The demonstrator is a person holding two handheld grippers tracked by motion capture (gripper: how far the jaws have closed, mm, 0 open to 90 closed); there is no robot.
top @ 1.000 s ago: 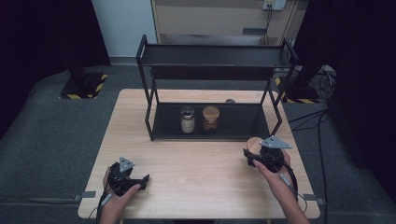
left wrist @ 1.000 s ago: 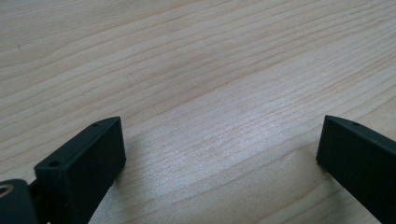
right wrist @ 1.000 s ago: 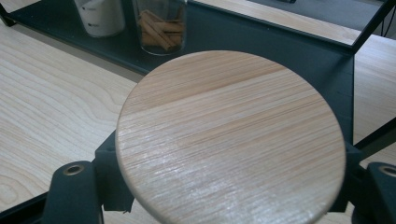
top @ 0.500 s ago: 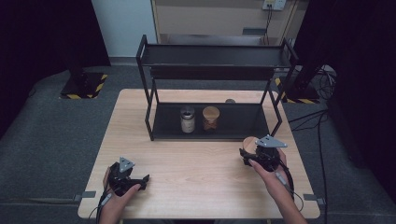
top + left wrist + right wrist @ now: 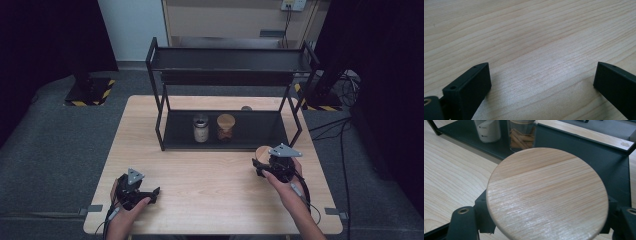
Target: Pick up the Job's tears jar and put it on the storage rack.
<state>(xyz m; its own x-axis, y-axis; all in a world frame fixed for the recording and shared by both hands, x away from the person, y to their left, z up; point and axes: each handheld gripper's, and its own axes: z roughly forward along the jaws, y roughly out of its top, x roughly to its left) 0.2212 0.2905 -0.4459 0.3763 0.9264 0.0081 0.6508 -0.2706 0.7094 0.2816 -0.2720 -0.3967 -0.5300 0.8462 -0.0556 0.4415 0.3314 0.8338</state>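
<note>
The right gripper is gripping a jar w/ a round wooden lid, jaws clamped on either side of it just under the lid. In the high view it's sitting near the table's right edge, just in front of the black rack's front right leg. The jar body is hidden under the lid, so contents can't be told. In the right gripper view the lid is tilting toward the camera, w/ the rack's bottom shelf right behind it.

The left gripper is resting near the table's front left corner, held in the person's left hand. Its jaws are standing wide apart w/ nothing betw. them; in the left gripper view bare wood grain is showing betw. the two black jaws.

On the rack's bottom shelf two other jars are standing upright side by side, left of centre: a white jar w/ a metal-looking top and, just to its right, a glass jar w/ a wooden lid holding brown sticks. They're close together; touching or not can't be told. Both are well apart from the held jar. The rack's top shelf is sitting toward the table's back edge. A small dark round thing is lying on the table behind the rack; too small to ID.
</note>
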